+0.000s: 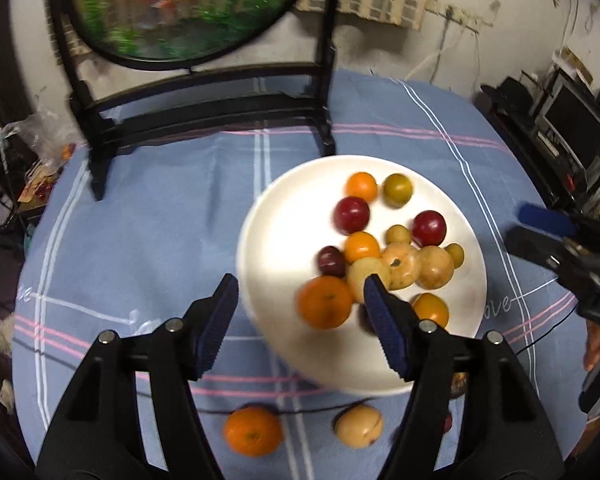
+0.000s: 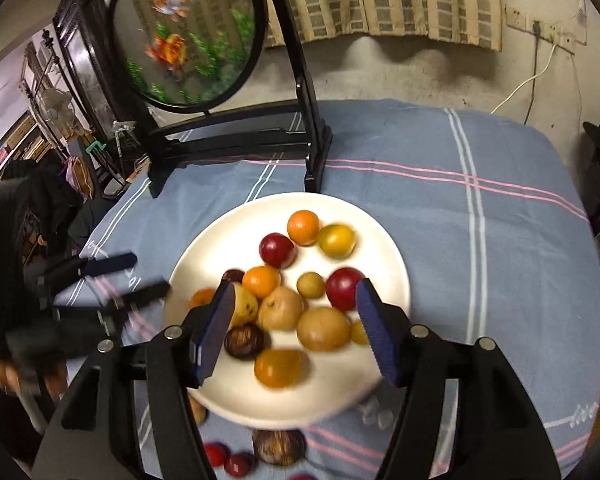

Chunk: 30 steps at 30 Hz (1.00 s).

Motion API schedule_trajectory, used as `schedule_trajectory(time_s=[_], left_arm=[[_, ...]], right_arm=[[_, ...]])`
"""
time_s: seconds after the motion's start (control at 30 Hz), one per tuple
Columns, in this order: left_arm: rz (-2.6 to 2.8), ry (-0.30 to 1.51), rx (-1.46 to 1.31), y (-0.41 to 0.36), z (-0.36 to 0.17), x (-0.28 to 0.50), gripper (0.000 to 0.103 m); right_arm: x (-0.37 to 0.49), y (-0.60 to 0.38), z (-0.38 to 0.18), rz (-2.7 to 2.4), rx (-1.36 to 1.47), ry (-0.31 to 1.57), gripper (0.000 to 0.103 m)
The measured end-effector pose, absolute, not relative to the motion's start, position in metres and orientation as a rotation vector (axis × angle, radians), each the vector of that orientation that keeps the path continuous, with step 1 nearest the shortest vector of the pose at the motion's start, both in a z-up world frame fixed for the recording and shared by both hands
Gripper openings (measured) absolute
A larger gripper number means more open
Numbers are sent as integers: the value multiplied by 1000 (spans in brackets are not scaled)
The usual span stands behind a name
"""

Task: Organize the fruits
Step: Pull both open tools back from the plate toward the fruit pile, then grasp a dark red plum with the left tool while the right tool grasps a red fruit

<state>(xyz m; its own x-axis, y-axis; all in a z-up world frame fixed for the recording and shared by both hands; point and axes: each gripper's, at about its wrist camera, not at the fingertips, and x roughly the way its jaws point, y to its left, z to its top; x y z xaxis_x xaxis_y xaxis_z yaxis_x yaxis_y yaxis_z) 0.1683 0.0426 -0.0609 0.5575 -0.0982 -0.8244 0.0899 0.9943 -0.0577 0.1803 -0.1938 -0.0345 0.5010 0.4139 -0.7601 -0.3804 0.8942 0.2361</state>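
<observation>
A white plate (image 1: 284, 240) on the blue checked tablecloth holds several fruits: oranges, red plums, yellow and tan fruits. It also shows in the right wrist view (image 2: 380, 248). My left gripper (image 1: 300, 292) is open and empty, above the plate's near left edge, with a large orange (image 1: 325, 307) between its fingers. My right gripper (image 2: 294, 300) is open and empty above the plate's near side, over a tan fruit (image 2: 280, 307). An orange (image 1: 253, 430) and a tan fruit (image 1: 358, 426) lie on the cloth in front of the plate. The right gripper also shows at the right edge of the left wrist view (image 1: 540, 228).
A black stand with a round painted screen (image 1: 180, 8) stands at the back of the table. Small red fruits (image 2: 228, 460) and a dark brown fruit (image 2: 278, 446) lie on the cloth near the plate's front. Cluttered shelves and electronics (image 1: 572, 128) flank the table.
</observation>
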Motion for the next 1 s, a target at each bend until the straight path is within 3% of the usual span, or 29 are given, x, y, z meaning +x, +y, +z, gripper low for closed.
schedule_trajectory(time_s=[0.4, 0.77, 0.83, 0.9, 1.0], left_arm=[[-129, 1037, 1, 61, -80, 64, 70], [-210, 1122, 18, 25, -107, 19, 71], [-228, 1129, 21, 18, -109, 18, 71], [-244, 1135, 27, 9, -110, 18, 71], [-279, 1140, 38, -7, -114, 20, 71]], right_arm=[[50, -219, -84, 456, -103, 1023, 63], [63, -202, -143, 446, -159, 1113, 63], [67, -197, -147, 463, -165, 1121, 50], [70, -195, -146, 470, -181, 1129, 31], [71, -204, -135, 485, -129, 1120, 30]])
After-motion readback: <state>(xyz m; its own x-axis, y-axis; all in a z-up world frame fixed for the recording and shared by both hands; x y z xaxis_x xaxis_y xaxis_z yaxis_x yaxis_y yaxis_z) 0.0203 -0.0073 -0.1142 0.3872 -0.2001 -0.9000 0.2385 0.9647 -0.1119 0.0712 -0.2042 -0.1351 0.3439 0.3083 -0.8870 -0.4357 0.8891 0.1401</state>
